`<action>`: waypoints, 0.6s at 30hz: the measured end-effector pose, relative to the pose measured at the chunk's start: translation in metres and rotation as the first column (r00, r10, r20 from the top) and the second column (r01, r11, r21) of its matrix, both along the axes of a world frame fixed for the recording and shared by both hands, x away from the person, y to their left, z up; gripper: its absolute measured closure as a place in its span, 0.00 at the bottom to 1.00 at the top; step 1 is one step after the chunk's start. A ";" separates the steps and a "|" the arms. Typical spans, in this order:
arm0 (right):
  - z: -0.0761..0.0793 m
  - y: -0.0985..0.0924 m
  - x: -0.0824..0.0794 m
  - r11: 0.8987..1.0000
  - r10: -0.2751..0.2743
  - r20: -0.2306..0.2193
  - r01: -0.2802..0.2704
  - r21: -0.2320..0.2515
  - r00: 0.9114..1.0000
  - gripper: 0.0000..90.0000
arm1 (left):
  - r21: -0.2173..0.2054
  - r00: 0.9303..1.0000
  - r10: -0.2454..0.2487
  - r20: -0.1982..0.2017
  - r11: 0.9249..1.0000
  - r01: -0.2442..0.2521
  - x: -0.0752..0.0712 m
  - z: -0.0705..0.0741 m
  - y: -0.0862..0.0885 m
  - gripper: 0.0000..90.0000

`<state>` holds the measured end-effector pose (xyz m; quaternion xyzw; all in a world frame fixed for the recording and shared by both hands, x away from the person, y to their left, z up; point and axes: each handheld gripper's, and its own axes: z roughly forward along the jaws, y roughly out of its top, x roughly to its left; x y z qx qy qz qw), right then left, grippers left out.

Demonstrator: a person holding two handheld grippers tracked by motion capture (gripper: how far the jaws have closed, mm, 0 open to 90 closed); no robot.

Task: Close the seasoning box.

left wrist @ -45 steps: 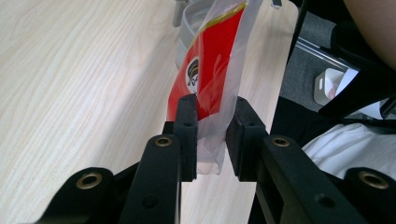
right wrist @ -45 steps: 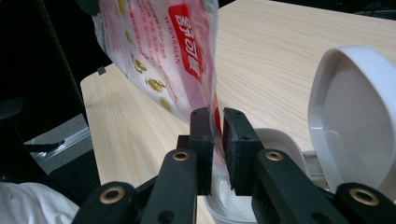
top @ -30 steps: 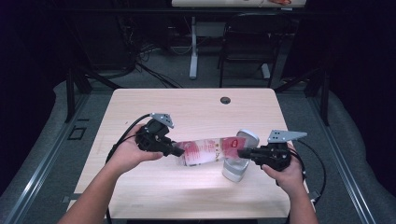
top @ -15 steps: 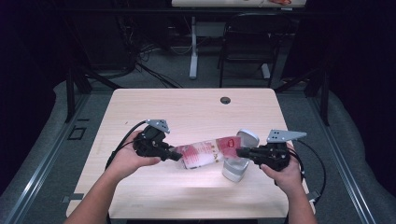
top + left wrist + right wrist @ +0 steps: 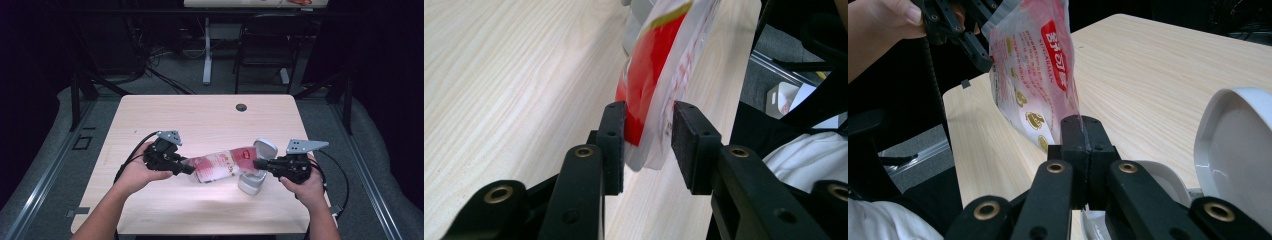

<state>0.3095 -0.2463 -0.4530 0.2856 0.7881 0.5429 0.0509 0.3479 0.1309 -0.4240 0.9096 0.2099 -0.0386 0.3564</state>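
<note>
A clear plastic bag with red print [image 5: 220,165] hangs stretched between my two grippers above the table. My left gripper [image 5: 190,170] is at the bag's left end. Its jaws have just been opening, and the bag's edge [image 5: 659,65] now sits loosely between the parted pads [image 5: 648,132]. My right gripper [image 5: 256,163] is shut on the bag's other end and has just tightened. In the right gripper view its jaws [image 5: 1082,125] pinch the bag's corner [image 5: 1033,75]. A white container with a raised flip lid [image 5: 255,175] stands under the right gripper.
The light wooden table [image 5: 200,120] has a dark cable hole [image 5: 241,107] near its far edge. The white lid [image 5: 1233,150] rises close beside the right jaws. Cables trail from both grippers. Beyond the table stand a chair and a desk leg on the dark floor.
The left gripper has drifted slightly toward the front of the table, and the bag's left end has dipped with it. The right gripper has stayed in place.
</note>
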 end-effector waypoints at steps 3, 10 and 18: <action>0.001 0.000 -0.001 1.000 0.003 0.004 -0.003 -0.002 1.000 1.00 | 0.003 1.000 -0.001 0.010 1.000 0.001 0.000 0.002 -0.001 0.74; 0.001 -0.001 -0.001 1.000 0.002 0.008 -0.001 -0.007 1.000 1.00 | 0.020 1.000 -0.009 0.027 1.000 0.009 0.001 0.004 -0.006 0.69; 0.001 0.000 -0.001 1.000 0.004 0.007 -0.004 -0.002 1.000 1.00 | 0.038 0.999 -0.003 0.035 0.999 0.001 0.000 0.001 -0.006 0.77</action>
